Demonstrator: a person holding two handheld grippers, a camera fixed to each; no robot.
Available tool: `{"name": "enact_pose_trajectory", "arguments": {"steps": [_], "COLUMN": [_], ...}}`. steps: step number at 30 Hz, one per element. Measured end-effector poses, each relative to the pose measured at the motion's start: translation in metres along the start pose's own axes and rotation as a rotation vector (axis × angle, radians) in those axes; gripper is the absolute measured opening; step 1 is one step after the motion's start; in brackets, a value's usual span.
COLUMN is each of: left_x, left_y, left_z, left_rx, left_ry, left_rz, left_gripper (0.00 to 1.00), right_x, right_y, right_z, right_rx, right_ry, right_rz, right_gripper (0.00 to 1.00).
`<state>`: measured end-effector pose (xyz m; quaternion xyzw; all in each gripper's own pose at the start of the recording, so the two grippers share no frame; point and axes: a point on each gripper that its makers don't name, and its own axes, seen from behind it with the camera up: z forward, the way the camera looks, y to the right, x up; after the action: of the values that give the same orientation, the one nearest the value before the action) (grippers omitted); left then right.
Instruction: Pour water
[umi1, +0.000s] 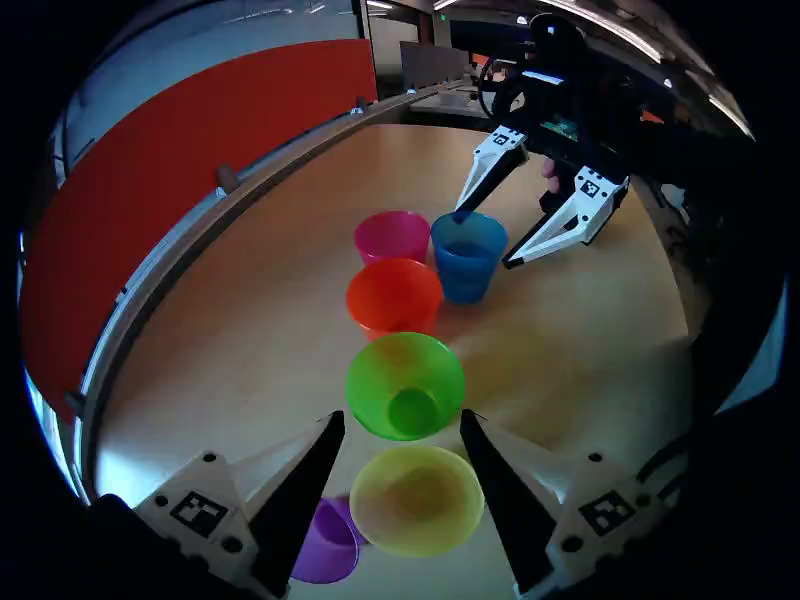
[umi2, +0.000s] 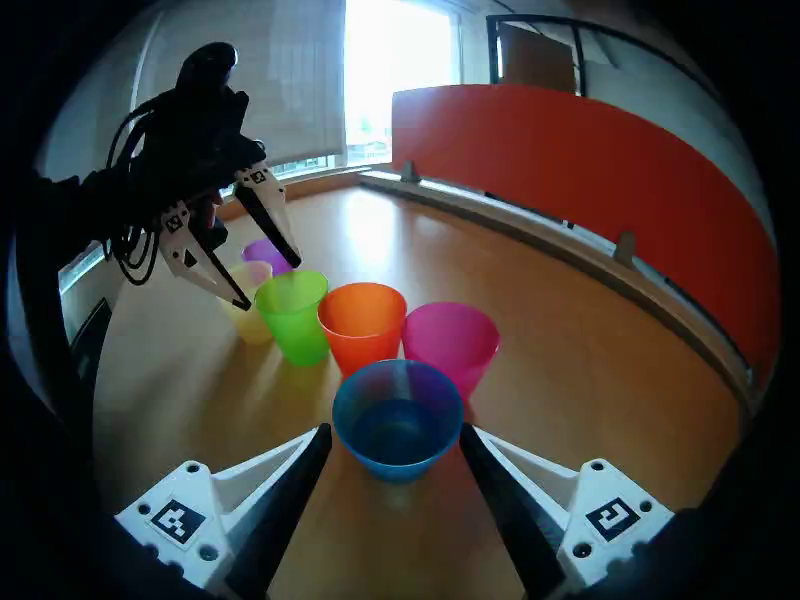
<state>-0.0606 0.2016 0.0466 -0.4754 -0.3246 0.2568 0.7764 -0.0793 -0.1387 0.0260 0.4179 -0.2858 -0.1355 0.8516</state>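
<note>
Six plastic cups stand on a wooden table. In the left gripper view they run purple (umi1: 325, 548), yellow (umi1: 417, 500), green (umi1: 405, 385), orange (umi1: 394, 297), pink (umi1: 392, 236), with blue (umi1: 468, 255) beside the pink. My left gripper (umi1: 402, 415) is open; the yellow cup sits between its fingers and the green one at the tips. My right gripper (umi2: 392, 428) is open too, its fingers flanking the blue cup (umi2: 397, 420), which looks darker at the bottom. In the right gripper view the left gripper (umi2: 271, 285) hangs over the yellow cup (umi2: 248, 300); in the left gripper view the right gripper (umi1: 480, 240) reaches the blue cup.
A red partition (umi1: 190, 170) with a grey rail runs along one long edge of the table (umi1: 260, 330). A bright window (umi2: 395, 80) lies beyond the far end. Bare tabletop stretches on both sides of the cup row. Cables hang from the left gripper's handle (umi2: 135, 220).
</note>
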Motion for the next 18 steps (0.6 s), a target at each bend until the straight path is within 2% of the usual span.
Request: {"name": "enact_pose_trajectory", "arguments": {"steps": [18], "left_x": [0.001], "left_y": [0.005], "left_z": [0.018], "left_rx": [-0.019], "left_ry": [-0.025], "left_rz": [-0.009], "left_gripper": [0.85], "right_x": [-0.001], "right_y": [0.001], "right_z": [0.009], "right_rx": [0.009], "right_ry": [-0.003], "right_rz": [0.002], "right_gripper": [1.00]}}
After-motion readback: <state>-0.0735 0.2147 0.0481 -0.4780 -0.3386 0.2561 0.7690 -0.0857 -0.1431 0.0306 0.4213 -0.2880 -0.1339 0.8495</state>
